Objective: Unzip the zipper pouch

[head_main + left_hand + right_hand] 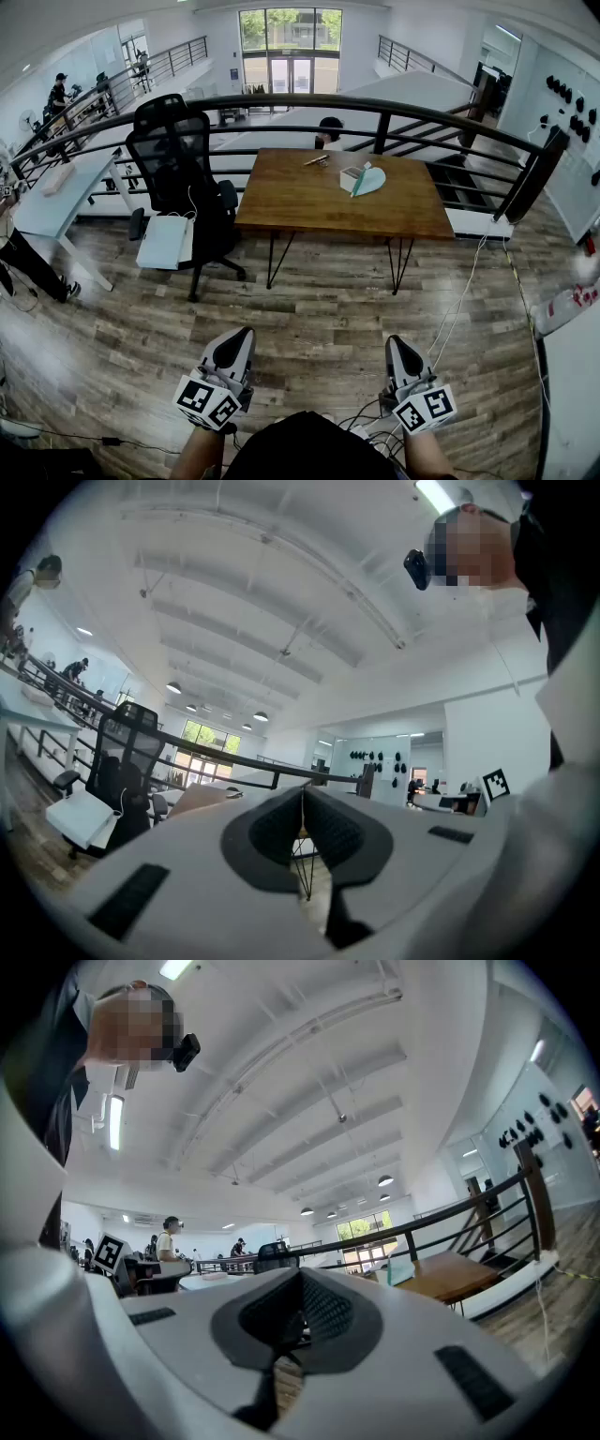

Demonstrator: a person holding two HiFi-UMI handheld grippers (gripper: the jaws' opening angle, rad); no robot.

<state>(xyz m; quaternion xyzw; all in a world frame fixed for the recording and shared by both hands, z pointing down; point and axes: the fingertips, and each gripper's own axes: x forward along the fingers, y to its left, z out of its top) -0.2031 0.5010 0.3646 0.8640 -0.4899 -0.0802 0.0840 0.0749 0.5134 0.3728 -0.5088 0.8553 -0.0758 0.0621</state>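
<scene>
Ahead, a wooden table (319, 206) by the black railing (281, 99), a black office chair (176, 169) at its left; low in the head view, held level, left gripper (241, 335) and right gripper (399, 343), each with jaws closed together on nothing. On the table's far part, well apart from both, the pale zipper pouch (365, 181).

No readable text, label or number anywhere.

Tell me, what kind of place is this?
Probably an open-plan office on a mezzanine: a wooden table and a black mesh office chair stand beside a black railing, with a white desk nearby.
</scene>
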